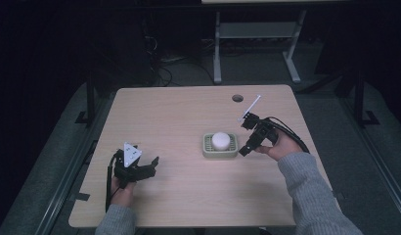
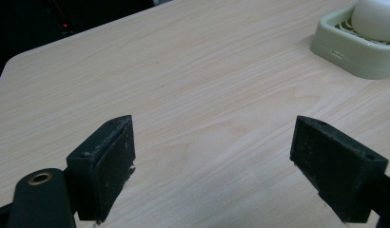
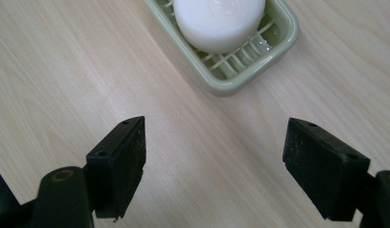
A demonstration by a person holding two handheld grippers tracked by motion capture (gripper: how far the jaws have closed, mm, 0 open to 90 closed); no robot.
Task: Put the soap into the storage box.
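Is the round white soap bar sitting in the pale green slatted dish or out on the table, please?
In: the round white soap bar rests on the slats of the pale green slatted dish.

Room dim; light falls mainly on the pale wood-grain table [image 1: 179, 112], round cable hole [image 1: 237, 98] near its far edge. Grey floor [image 1: 267, 63] beyond. Far right, a grey-legged bench [image 1: 257, 30].

Left gripper [image 1: 145, 165] low near the person, jaws wide apart, right gripper [image 1: 246, 136] likewise spread
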